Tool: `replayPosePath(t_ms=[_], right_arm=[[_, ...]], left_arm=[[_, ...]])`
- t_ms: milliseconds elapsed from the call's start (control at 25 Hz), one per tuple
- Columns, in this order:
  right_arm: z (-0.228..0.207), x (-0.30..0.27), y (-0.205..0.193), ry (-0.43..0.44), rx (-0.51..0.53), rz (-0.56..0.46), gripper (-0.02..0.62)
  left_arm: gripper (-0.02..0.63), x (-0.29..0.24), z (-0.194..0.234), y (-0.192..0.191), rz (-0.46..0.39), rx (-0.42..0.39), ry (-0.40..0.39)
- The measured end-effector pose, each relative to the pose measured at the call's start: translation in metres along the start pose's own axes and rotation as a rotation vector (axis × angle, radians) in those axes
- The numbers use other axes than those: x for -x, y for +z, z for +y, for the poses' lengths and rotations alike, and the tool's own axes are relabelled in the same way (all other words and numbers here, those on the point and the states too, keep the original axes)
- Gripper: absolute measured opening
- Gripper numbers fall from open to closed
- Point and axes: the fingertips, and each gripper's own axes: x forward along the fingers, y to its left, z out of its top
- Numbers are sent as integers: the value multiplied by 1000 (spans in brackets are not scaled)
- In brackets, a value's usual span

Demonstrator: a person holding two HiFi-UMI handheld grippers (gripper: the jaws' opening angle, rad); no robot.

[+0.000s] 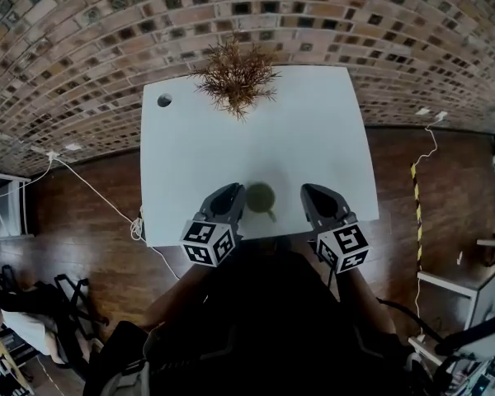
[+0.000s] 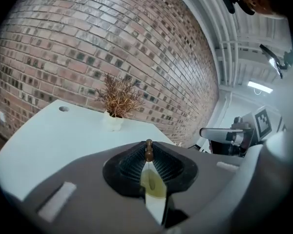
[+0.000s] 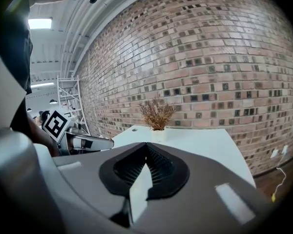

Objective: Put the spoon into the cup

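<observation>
An olive-green cup (image 1: 261,196) stands near the front edge of the white table (image 1: 231,139). My left gripper (image 1: 229,198) hovers just left of the cup and my right gripper (image 1: 319,198) just right of it. In the left gripper view the jaws (image 2: 149,149) are shut on the spoon (image 2: 149,151). Its brown knob pokes out at the tips and a yellow-green part shows in the gap behind. In the right gripper view the jaws (image 3: 146,146) meet at the tips with nothing between them. The cup shows in neither gripper view.
A dried brown plant (image 1: 235,77) in a small white pot stands at the table's far edge, with a round hole (image 1: 164,100) at the far left corner. A brick wall rises behind. White cables (image 1: 91,190) lie on the wooden floor.
</observation>
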Motion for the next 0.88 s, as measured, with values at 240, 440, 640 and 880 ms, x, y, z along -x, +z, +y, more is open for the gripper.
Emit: replayPosePath(t_ms=[240,440,640,880], right_arm=[[0,-4,-20,-11,-27,37,6],[1,-5,-26,-11,-37,52,6],[2,-4,-28,2,-46,53,6],[0,-1,-27,13,-46,49,6]], left_arm=[[35,-9,7,-18,41,-4,17],[35,-13,11,-31,64,-27,42],[35,-19,12,-41,84,-46,69],[38,-21,15,-51,89,-39,93]])
